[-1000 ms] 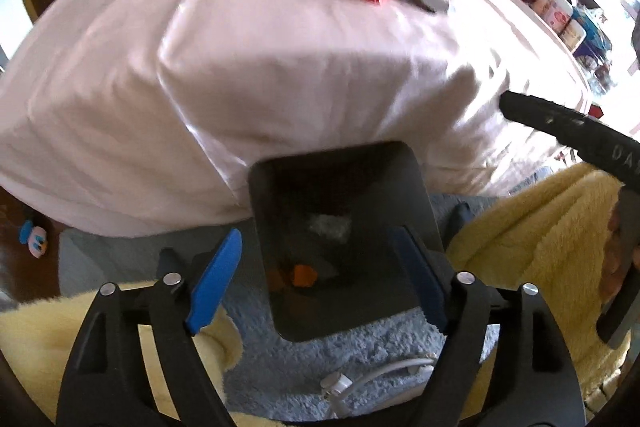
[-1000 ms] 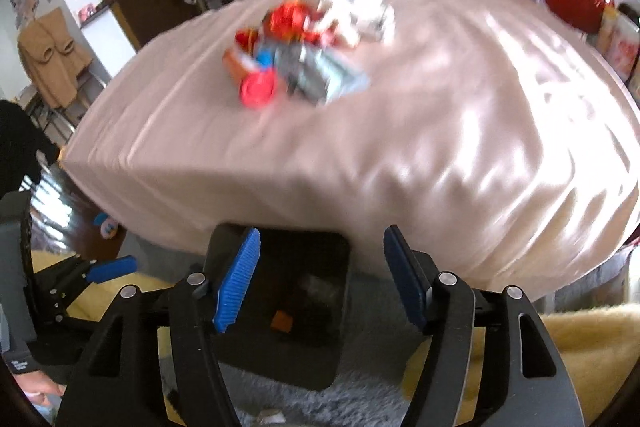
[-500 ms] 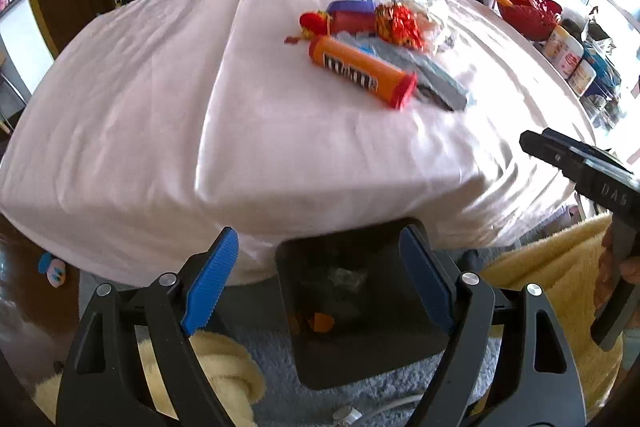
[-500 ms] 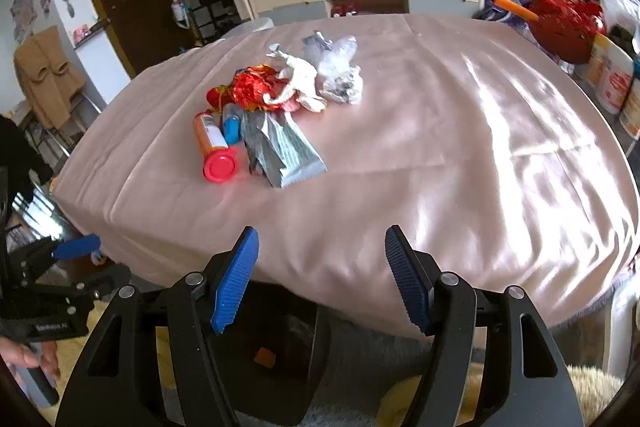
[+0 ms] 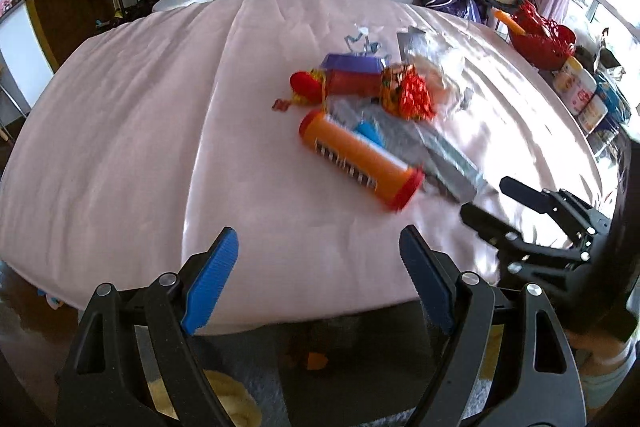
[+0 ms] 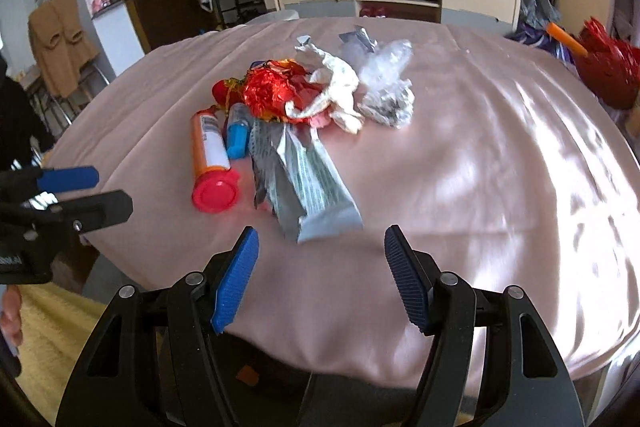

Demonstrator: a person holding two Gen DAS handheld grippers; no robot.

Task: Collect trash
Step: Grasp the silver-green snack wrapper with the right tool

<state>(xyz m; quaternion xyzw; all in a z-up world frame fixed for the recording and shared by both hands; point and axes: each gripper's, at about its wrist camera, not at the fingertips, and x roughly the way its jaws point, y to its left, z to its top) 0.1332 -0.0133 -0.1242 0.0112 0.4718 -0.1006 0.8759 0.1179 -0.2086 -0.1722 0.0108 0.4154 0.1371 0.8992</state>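
Two hand-held grippers hang over the near edge of a pink-clothed table (image 6: pixel 500 155), the left gripper (image 5: pixel 318 279) and right gripper (image 6: pixel 318 275) both spread wide with nothing between their blue pads. The trash pile (image 6: pixel 304 107) lies at twelve o'clock of the right gripper: an orange candy tube (image 6: pixel 210 159), a grey foil wrapper (image 6: pixel 308 179), red foil (image 6: pixel 272 93) and crumpled white paper (image 6: pixel 336 89).

My left wrist camera looks steeply down over the near edge of the table (image 5: pixel 120 131); my right one does likewise from further right. Both share the trash pile (image 5: pixel 372 115) (image 6: pixel 288 115) mid-table.
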